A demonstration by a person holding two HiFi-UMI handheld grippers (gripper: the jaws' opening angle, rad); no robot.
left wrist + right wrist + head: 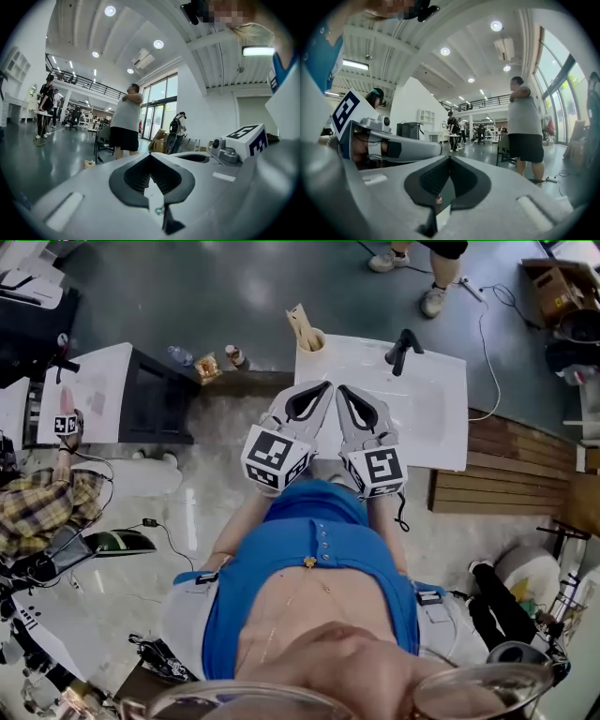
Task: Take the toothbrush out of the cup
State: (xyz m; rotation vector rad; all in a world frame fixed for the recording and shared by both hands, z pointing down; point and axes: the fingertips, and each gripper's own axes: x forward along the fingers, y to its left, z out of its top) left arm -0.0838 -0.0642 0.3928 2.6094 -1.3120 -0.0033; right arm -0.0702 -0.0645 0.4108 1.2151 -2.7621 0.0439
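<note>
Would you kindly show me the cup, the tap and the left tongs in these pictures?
cup (pixel 313 339), head view, on its top edge.
tap (pixel 402 350), head view, on its black body.
left tongs (pixel 150 154), left gripper view, where the shut tips meet.

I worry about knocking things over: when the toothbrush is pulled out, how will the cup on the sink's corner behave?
The cup looks small and probably light, so it may tip or slide if the toothbrush drags on its rim. It stands at the corner of the sink top, so a tip could send it off the edge.
</note>
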